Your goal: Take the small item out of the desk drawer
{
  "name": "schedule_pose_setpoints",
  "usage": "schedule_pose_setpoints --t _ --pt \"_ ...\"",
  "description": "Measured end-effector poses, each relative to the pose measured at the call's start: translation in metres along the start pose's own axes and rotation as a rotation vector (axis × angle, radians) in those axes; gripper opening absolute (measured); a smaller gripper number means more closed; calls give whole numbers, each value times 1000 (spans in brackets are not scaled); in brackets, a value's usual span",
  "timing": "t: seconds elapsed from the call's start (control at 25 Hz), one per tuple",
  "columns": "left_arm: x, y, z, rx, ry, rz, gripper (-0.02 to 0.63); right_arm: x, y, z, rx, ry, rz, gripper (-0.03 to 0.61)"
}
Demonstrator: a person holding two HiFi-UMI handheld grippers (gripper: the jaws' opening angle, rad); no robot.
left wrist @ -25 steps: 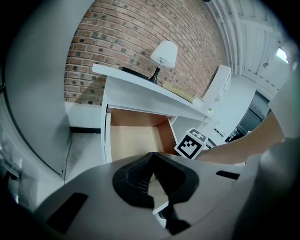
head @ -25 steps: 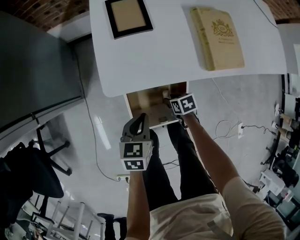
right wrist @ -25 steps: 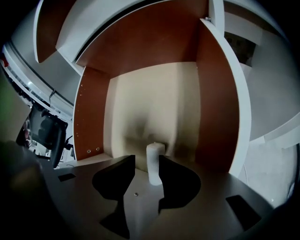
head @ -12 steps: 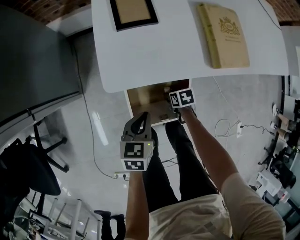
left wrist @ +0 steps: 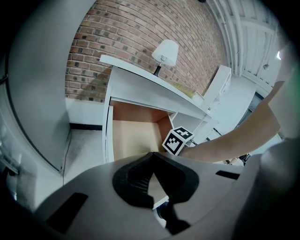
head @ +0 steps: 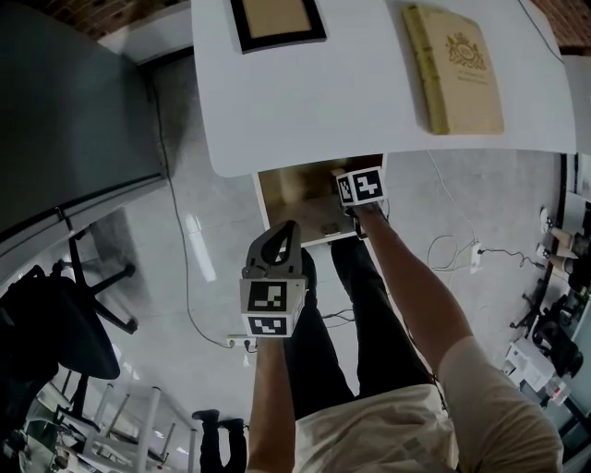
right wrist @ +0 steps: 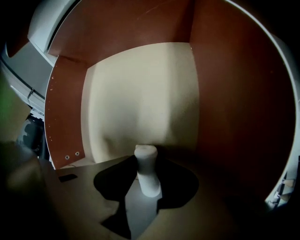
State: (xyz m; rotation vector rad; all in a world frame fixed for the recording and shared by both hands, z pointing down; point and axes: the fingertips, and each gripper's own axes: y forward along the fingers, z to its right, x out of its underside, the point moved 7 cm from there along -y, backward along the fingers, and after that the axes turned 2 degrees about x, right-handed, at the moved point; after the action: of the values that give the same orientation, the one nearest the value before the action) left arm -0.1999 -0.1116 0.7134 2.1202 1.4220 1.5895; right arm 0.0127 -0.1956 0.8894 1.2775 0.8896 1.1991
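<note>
The wooden drawer (head: 282,196) stands pulled out under the white desk (head: 351,102). My right gripper (head: 351,189) reaches into its right side. In the right gripper view a small white cylindrical item (right wrist: 146,171) stands on the pale drawer floor (right wrist: 136,93), between the dark jaws of my right gripper (right wrist: 143,185). Those jaws are closing around it, and I see no firm press. My left gripper (head: 284,231) hangs in front of the drawer, above the person's legs. In the left gripper view my left gripper (left wrist: 151,155) is shut and empty.
A framed picture (head: 277,20) and a tan book (head: 462,69) lie on the desk; a lamp (left wrist: 166,51) stands at its back. A dark cabinet (head: 74,120) and a black chair (head: 55,323) are at the left. Cables and a power strip (head: 476,254) lie on the floor at the right.
My right gripper has moved a little deeper into the drawer. My left gripper has stayed where it was.
</note>
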Motion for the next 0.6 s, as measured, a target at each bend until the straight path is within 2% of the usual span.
schedule_pose_setpoints --t 0.6 --pt "-8 4 6 -2 27 -5 17 -2 -25 -7 -75 -23 107 147"
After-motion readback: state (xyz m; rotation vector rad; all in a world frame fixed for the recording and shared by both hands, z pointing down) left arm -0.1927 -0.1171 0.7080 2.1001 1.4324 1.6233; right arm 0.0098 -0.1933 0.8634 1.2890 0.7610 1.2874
